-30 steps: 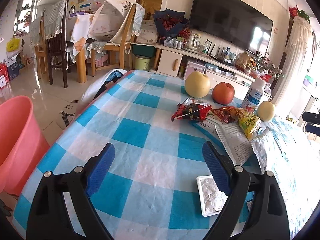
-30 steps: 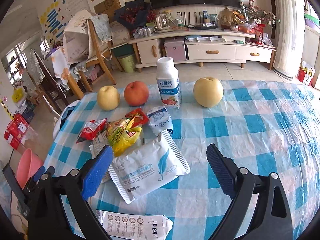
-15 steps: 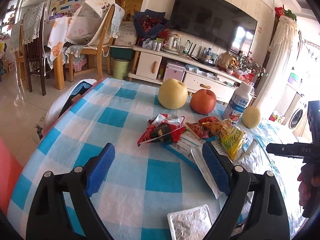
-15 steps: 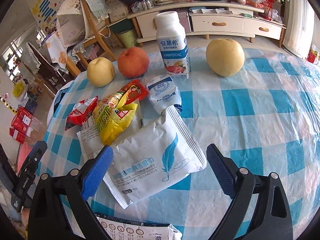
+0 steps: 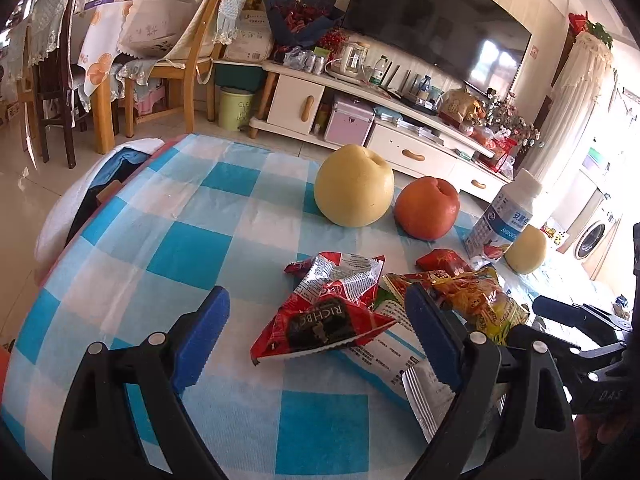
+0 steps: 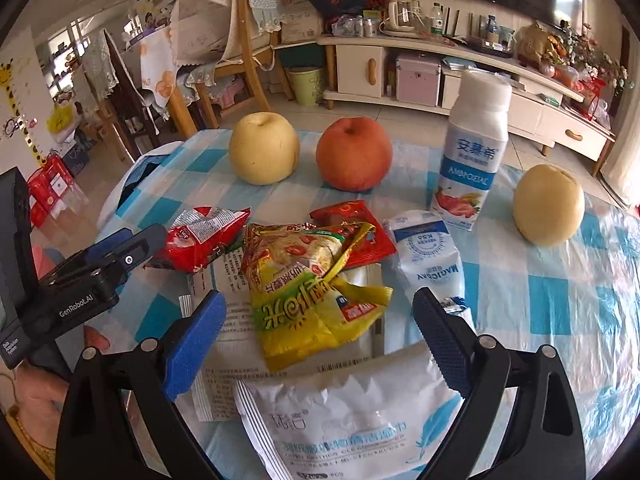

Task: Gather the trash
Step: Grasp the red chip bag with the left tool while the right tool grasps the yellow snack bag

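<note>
We held both grippers over the table (image 5: 168, 216), which was covered in a blue-and-white checked cloth. The left gripper (image 5: 316, 336) stood with its jaws wide apart and nothing clamped; the red snack wrapper (image 5: 324, 320) lay on the cloth between its blue pads (image 5: 200, 332), touching neither. The right gripper (image 6: 320, 332) was likewise spread wide and held nothing; the yellow snack wrapper (image 6: 308, 296) lay between its fingers, resting on a white printed sheet (image 6: 236, 328).

The trash formed one cluster near the table's middle: the red snack wrapper (image 6: 204, 240), the yellow snack wrapper, a small red packet (image 6: 356, 232), a white pouch (image 6: 428, 260) and a large white bag (image 6: 352, 416) nearest the right gripper. Behind the cluster stood a yellow pear (image 6: 264, 152), a red apple (image 6: 354, 158), a yoghurt bottle (image 6: 472, 148) and a second pear (image 6: 548, 204).
</note>
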Motion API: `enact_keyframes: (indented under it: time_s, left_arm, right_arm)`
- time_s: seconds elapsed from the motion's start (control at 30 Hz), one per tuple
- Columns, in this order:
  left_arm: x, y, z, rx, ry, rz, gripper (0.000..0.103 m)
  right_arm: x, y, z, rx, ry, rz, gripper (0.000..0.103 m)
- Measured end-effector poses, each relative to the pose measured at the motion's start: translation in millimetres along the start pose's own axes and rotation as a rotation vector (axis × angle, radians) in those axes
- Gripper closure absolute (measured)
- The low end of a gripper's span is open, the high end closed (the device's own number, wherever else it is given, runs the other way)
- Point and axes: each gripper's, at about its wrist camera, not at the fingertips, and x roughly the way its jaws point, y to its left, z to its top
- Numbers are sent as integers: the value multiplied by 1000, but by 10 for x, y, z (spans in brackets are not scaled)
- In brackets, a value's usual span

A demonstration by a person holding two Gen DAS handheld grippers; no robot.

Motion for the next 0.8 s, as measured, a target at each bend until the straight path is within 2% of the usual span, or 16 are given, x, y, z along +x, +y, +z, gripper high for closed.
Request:
enact_keyframes:
  time_s: [0.2, 0.3, 0.37, 0.4, 0.63, 0.8]
  left_arm:
    - [201, 2, 16, 27, 65, 9, 15]
    - [263, 26, 3, 23, 93, 17, 25]
    - [315, 30, -16, 29, 115, 34, 32]
    - [335, 33, -22, 28, 121, 39, 33]
    - [327, 8, -36, 39, 111, 44, 38]
    - [293, -33, -40, 56, 100, 57, 42]
  right_arm:
    - [219, 63, 24, -22, 29, -10, 10]
    - [277, 113, 29, -48, 34, -32, 12]
    - [314, 131, 27, -56, 44, -36, 21]
    - [328, 137, 21, -58, 47, -33, 21]
    - [338, 213, -17, -103, 35, -51, 26]
    - [302, 294, -44, -159, 22, -78, 38]
